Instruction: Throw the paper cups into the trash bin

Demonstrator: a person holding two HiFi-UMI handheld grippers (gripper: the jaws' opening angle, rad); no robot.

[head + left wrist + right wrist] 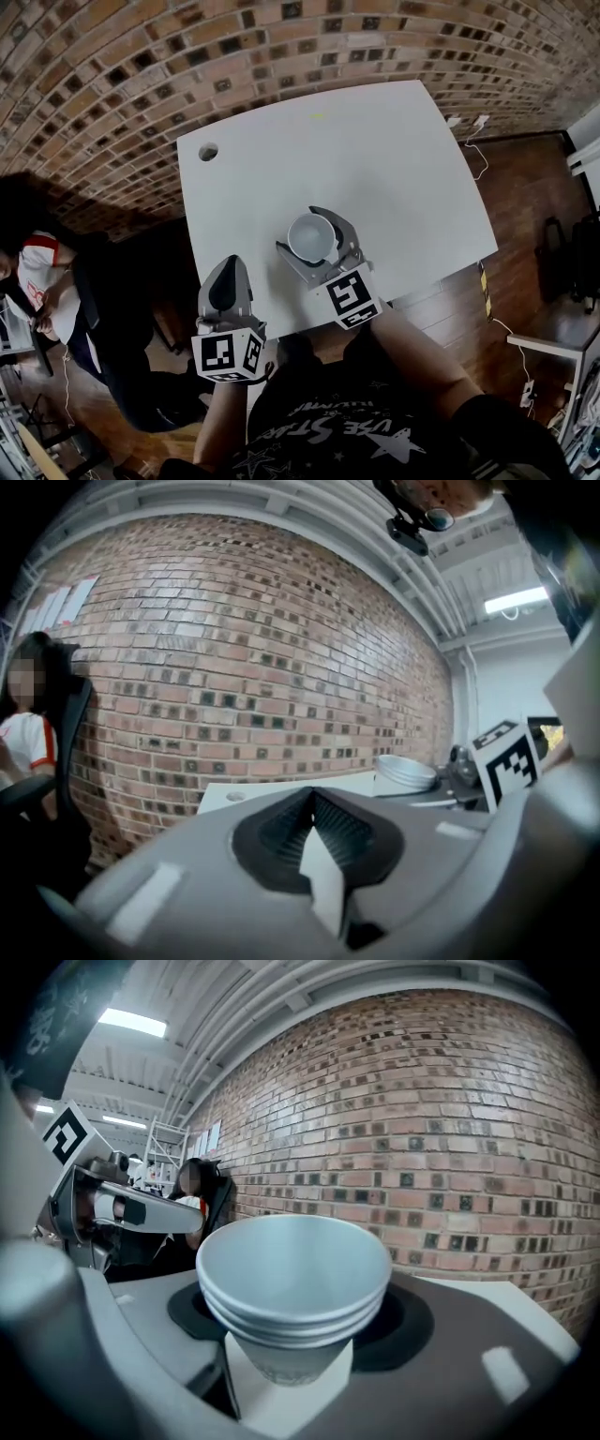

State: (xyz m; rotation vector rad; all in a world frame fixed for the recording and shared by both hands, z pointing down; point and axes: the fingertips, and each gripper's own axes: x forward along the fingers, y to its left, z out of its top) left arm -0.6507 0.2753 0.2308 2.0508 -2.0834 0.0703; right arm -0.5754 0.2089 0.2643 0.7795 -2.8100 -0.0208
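Head view: your right gripper [300,231] has its fingers clamped on the upright stack of paper cups [312,238] at frame centre above the tabletop [394,159]; left gripper [227,268], lower left, fingers together and empty; no trash bin visible.

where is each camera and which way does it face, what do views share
Head view: on the person's head, steeply down at the white table; forearms, left tongs, right tongs show.
Left gripper view: rides the left tongs, faces the brick wall over its shut jaws.
Right gripper view: rides the right tongs, faces the same wall past the paper cups it grips.
Shared: all three show the paper cups.
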